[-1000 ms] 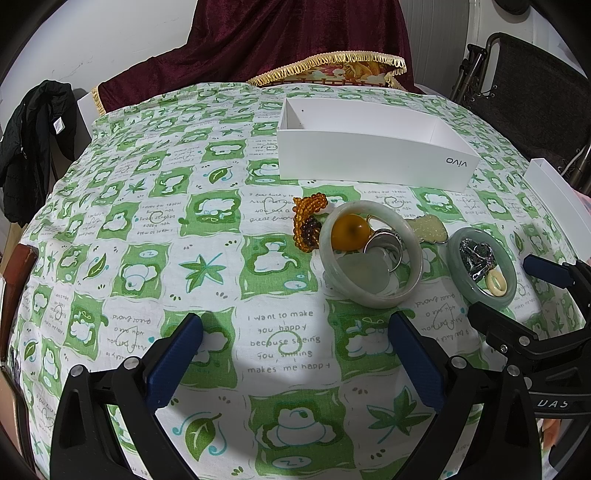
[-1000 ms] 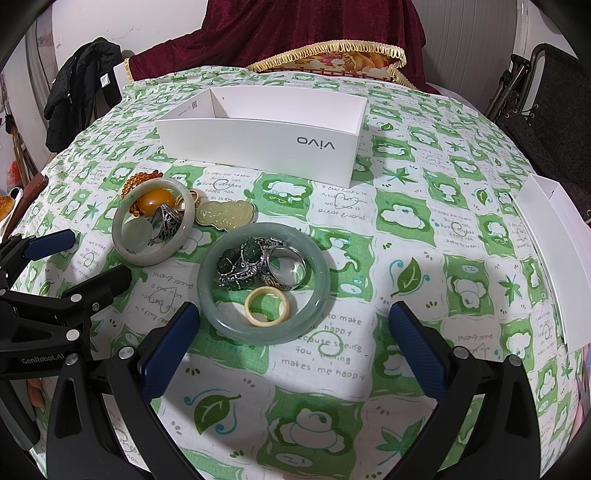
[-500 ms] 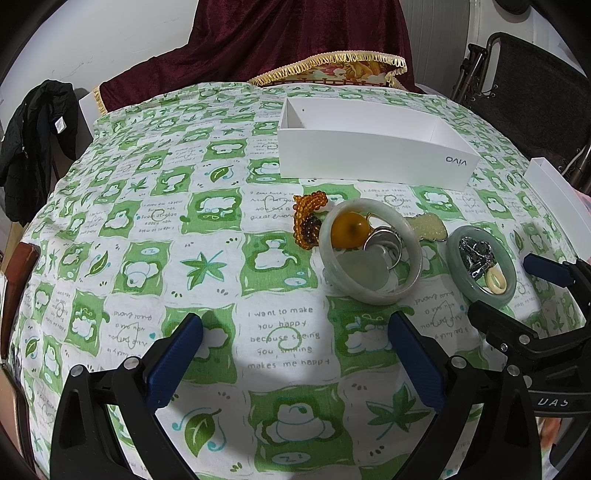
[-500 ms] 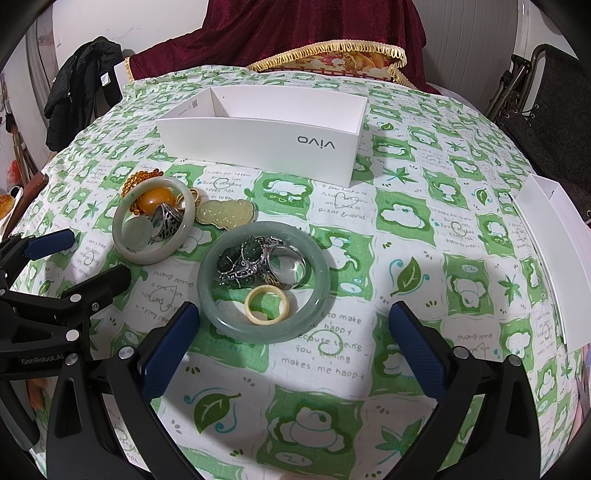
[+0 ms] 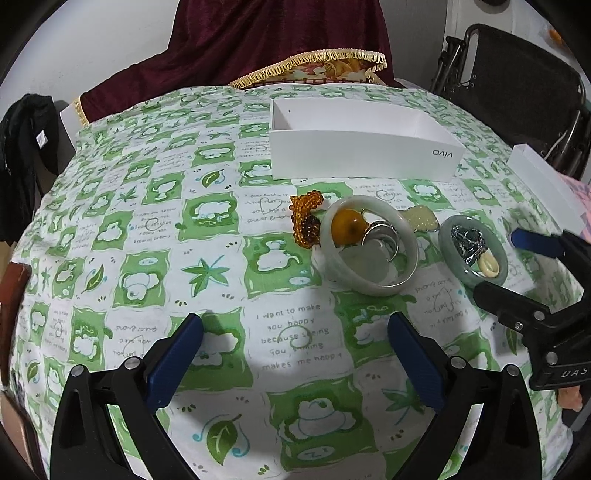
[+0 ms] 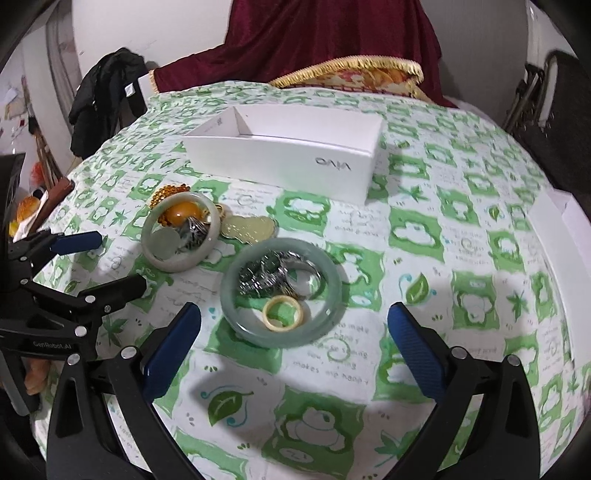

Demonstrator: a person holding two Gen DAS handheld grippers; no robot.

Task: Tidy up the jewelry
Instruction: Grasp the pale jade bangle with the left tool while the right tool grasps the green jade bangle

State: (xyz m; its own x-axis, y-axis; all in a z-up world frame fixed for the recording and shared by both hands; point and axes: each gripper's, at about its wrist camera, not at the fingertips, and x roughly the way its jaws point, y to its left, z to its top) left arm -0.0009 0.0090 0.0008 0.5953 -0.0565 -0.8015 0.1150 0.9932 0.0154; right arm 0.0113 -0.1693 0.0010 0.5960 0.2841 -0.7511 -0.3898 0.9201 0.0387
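Both tongs stand wide apart and carry nothing. Right tongs (image 6: pixel 293 345): the dark green bangle (image 6: pixel 282 292) lies flat just ahead of them, centre of the right wrist frame, a little left of the midline between the blue pads. A round bangle has no long axis, so approach angle is free; judged best to pinch its near rim. Inside the ring: a cream ring (image 6: pixel 283 313) against the near rim and a silver tangle (image 6: pixel 271 275) behind it; a rim pinch should avoid dragging these. Left tongs (image 5: pixel 295 356): the pale bangle (image 5: pixel 368 245) lies ahead and to the right in the left wrist frame, well apart from the pads, tilted rather than flat. It encloses an amber bead (image 5: pixel 348 228), a silver ring (image 5: pixel 380 236) and a pale disc (image 5: pixel 365 258); the orange beaded strand (image 5: pixel 306 221) touches its left side, and a pale carved pendant (image 5: pixel 421 220) lies between the two bangles. Judgement: the right tongs are nearer to their piece, so that arm is likely to move first. Destination presumably the white box (image 6: pixel 291 157), open-topped, upper centre, beyond the jewelry; no piece is visible in it, so sorting appears not yet begun. Surface (image 5: pixel 155 236): green-and-white printed cloth, slightly wrinkled. Room: maroon drape (image 6: pixel 332 33) with gold fringe behind, dark jacket (image 6: pixel 105 96) upper left, folding chair (image 5: pixel 517 88) upper right.
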